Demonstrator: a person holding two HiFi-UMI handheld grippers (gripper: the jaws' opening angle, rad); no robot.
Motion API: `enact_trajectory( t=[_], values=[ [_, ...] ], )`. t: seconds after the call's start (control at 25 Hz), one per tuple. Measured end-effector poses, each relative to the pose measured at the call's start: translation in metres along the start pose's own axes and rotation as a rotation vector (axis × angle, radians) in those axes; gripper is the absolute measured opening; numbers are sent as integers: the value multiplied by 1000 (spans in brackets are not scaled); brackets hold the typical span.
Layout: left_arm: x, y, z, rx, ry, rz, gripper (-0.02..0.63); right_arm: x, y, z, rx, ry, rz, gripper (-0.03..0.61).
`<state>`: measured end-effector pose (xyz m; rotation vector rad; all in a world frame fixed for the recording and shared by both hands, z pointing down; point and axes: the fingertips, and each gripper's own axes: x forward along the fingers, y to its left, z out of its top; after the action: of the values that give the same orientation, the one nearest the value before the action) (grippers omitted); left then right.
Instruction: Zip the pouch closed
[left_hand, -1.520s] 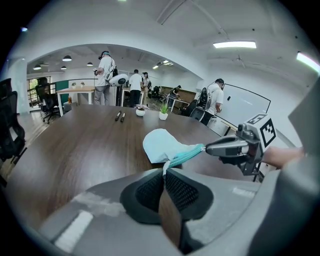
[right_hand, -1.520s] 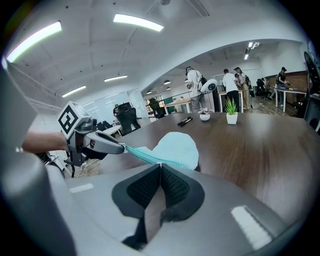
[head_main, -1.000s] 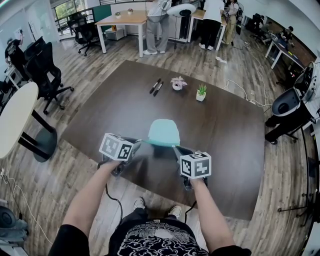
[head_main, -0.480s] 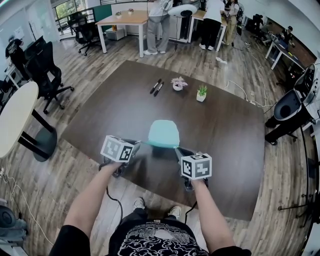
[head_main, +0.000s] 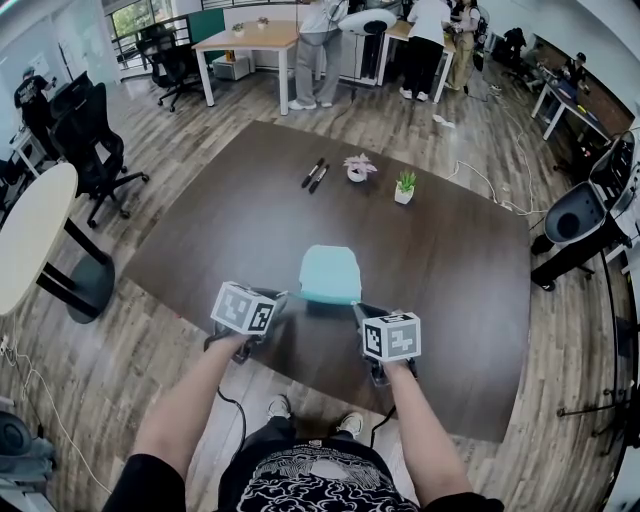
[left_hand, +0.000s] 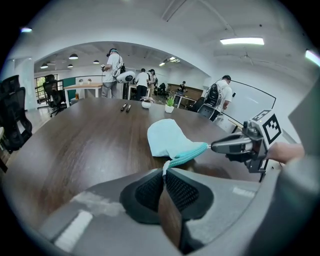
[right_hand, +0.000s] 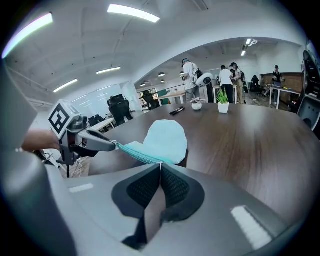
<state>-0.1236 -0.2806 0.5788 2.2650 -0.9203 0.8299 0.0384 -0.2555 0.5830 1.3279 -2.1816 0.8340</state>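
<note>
Well left of the pouch (head_main: 330, 273), off the counter (head_main: 450, 270), stands a black office chair (head_main: 90, 140). The left tool (head_main: 283, 293) has its jaws pressed together on the pouch's left corner. The light blue pouch hangs stretched over the counter's near part, its teal zipper edge (left_hand: 187, 155) running between both tools. The right tool (head_main: 356, 306) is pinched tight on the pouch's right end. Beyond the pouch, well apart from it, lie two markers (head_main: 314, 173), then a pink plant pot (head_main: 357, 167) and a green plant pot (head_main: 404, 187).
</note>
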Motion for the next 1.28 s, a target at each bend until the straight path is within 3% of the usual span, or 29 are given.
enact_trajectory(
  t=[0.72,0.88,1.04,1.28],
  values=[
    [18,-7,-36,31,103,-21,36,8,-8,-27,-35,75,-28,11],
    [18,-8,-39,13,115,-40,107,6,-12,-28,-22,75,-38,28],
    [14,-7,-36,-18,77,-35,109,3,-11,-26,-13,61,-30,45],
    [0,-18,1,-80,-78,-32,109,-8,-16,-10,-3,18,-52,44]
  ],
)
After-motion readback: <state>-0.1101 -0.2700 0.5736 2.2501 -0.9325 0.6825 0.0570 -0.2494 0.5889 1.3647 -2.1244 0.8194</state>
